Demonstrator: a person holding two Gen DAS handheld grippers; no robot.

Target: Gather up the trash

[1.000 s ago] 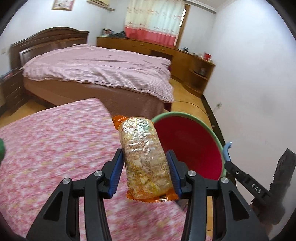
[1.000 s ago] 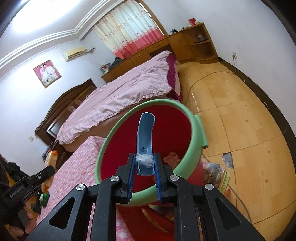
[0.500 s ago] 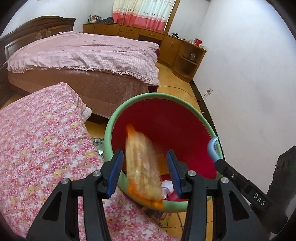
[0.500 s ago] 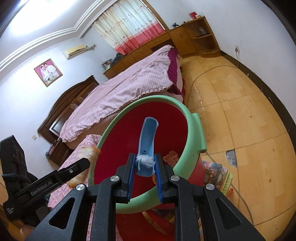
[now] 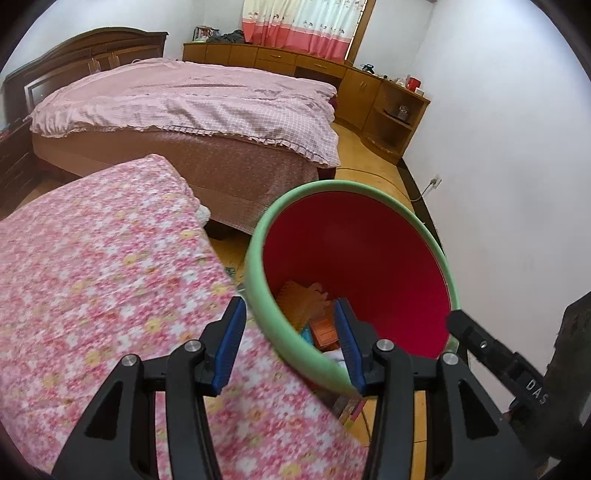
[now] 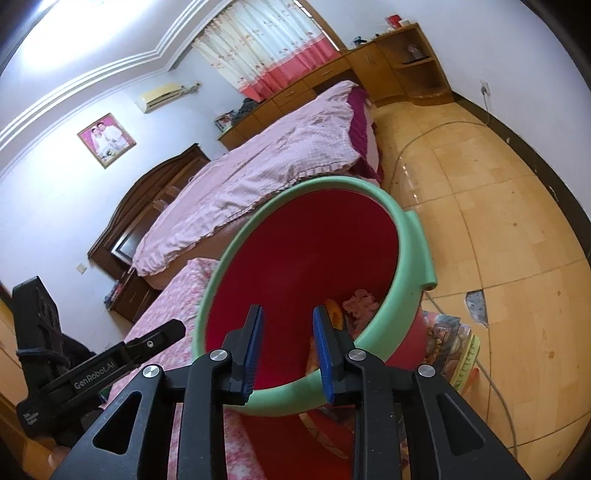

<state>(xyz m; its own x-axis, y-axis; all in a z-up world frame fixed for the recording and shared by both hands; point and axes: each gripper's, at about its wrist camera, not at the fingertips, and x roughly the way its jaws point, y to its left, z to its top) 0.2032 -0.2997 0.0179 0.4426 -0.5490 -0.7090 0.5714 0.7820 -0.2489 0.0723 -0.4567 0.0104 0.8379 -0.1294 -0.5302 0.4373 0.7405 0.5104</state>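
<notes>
A home bedroom: a made bed (image 5: 192, 99) ahead of the gripper, curtains (image 5: 303, 22) and wooden cabinets (image 5: 332, 81) beyond it

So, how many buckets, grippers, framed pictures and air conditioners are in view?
Bucket: 1
Grippers: 2, left gripper and right gripper, its jaws opening with nothing between
Framed picture: 1
Air conditioner: 1
Total: 5
</notes>
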